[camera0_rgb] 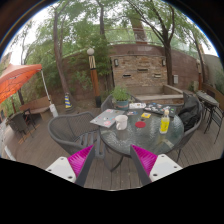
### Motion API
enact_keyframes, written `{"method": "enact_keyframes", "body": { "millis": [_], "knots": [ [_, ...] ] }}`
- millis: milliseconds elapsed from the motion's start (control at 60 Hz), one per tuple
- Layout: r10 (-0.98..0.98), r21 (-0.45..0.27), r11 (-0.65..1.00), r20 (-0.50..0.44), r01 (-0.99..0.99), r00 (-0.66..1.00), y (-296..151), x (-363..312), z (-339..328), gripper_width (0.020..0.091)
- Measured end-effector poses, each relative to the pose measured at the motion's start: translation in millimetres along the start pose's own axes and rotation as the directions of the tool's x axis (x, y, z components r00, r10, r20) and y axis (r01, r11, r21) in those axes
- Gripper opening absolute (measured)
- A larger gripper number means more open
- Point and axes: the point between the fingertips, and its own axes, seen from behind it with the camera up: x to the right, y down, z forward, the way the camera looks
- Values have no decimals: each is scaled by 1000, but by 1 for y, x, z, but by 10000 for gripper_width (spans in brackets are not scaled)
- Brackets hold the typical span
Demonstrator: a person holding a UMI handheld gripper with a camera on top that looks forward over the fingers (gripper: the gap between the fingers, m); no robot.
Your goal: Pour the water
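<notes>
Gripper (112, 163) held level, fingers spread wide, gripping nothing. Round glass table (140, 137) beyond them; on it white cup (121, 122), yellow bottle (165, 124) to its right.

Round glass-topped bench (150, 140): one
Wicker armchair (72, 130), near side of the bench: one
Further chairs around the bench: count uncertain, partly hidden
White cup (121, 122) on the bench: one
Yellow bottle (165, 124) on the bench: one
Flat paper or magazine (105, 118) on the bench: one
Small dark items between cup and bottle: number cannot be told
Potted plant (121, 97) beyond the bench: one
Orange parasol (18, 80): one
Lamp post (92, 70) with globe: one
Brick structure (140, 65) at the back: one
Tongs (112, 163): one pair, two fingers, two pink pads (79, 160), set apart
</notes>
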Motion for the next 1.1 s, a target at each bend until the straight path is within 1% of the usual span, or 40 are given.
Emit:
{"method": "enact_keyframes", "body": {
  "millis": [117,233,317,383,467,567,617,700,733,783,817,867,950,1050,1100],
  "knots": [
    [1,-48,999,-11,-2,1000,10,0,4,794],
    [3,-42,999,-30,-4,1000,7,-3,12,796],
    [1,-42,999,-47,-3,999,5,9,23,797],
    [3,-38,999,-75,-5,997,1,32,35,796],
    [-5,-17,1000,-125,3,992,-3,77,56,799],
    [-7,-27,1000,-166,3,986,2,142,98,799],
    [-15,-10,1000,-182,13,983,1,179,124,801],
    [-29,39,999,-208,38,978,-2,240,173,801],
    [-42,63,996,-228,58,973,-4,267,194,800],
    [-46,79,994,-263,69,964,-4,300,225,802],
    [-38,100,993,-270,67,962,-5,319,246,809],
    [-19,137,989,-270,58,963,-9,338,275,807],
    [-4,153,987,-272,47,962,-12,364,317,806],
    [-20,190,979,-289,78,957,-25,383,350,809],
    [-6,220,973,-287,72,958,-33,387,362,807]
  ]
}}
